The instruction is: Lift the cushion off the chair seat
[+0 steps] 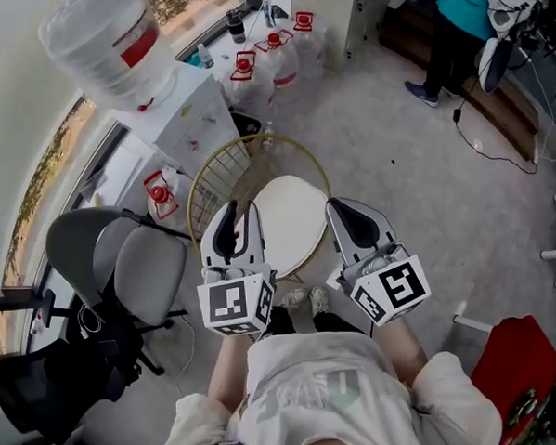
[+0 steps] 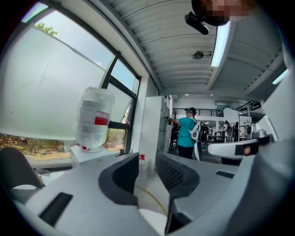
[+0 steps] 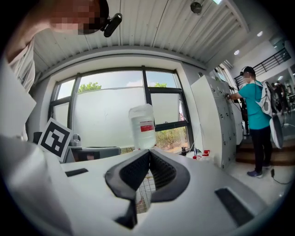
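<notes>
A round white cushion (image 1: 292,216) lies on the seat of a gold wire chair (image 1: 210,174), straight below me in the head view. My left gripper (image 1: 238,210) hovers over the cushion's left edge. Its jaws stand apart with nothing between them (image 2: 146,167). Through their gap the left gripper view shows the cushion (image 2: 154,221) and the chair's gold rim (image 2: 152,198). My right gripper (image 1: 344,213) hangs at the cushion's right edge, shut and empty, its tips meeting (image 3: 148,156). The chair's wire mesh (image 3: 143,193) shows below them.
A water dispenser with a large bottle (image 1: 110,40) stands at the back left, and spare bottles (image 1: 279,59) sit behind the chair. A grey office chair (image 1: 150,270) is close on the left. A person in teal (image 1: 463,21) stands far right, near a floor cable (image 1: 497,154).
</notes>
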Demonstrator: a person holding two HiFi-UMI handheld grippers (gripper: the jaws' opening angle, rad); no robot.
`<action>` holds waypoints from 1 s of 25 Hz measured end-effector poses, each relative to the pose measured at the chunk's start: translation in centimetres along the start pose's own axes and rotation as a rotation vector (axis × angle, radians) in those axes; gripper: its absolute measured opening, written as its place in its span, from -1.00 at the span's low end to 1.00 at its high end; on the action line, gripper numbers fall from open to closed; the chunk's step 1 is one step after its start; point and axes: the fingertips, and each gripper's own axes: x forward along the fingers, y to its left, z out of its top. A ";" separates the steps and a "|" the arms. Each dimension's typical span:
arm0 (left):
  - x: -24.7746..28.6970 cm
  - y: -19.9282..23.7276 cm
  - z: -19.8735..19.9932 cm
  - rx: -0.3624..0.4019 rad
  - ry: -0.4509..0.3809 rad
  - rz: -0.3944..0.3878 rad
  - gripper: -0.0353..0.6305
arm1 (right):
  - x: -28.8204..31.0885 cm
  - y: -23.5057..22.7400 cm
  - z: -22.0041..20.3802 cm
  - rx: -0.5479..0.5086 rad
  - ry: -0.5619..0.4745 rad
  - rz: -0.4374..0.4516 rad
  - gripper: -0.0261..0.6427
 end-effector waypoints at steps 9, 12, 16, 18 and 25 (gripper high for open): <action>2.3 10.6 -21.7 -0.209 0.408 0.188 -0.20 | 4.4 0.5 -12.2 0.085 0.247 0.074 -0.88; 1.7 13.2 -29.8 -0.253 0.525 0.285 -0.20 | 4.8 0.7 -17.5 0.125 0.339 0.089 -0.88; 1.3 15.5 -38.6 -0.346 0.662 0.372 -0.18 | 4.9 1.4 -23.5 0.159 0.444 0.100 -0.88; 1.1 16.2 -42.3 -0.421 0.718 0.425 -0.18 | 4.8 2.0 -25.6 0.177 0.484 0.111 -0.88; -0.7 18.4 -50.7 -0.616 0.829 0.673 -0.18 | 5.4 4.1 -28.5 0.186 0.558 0.167 -0.88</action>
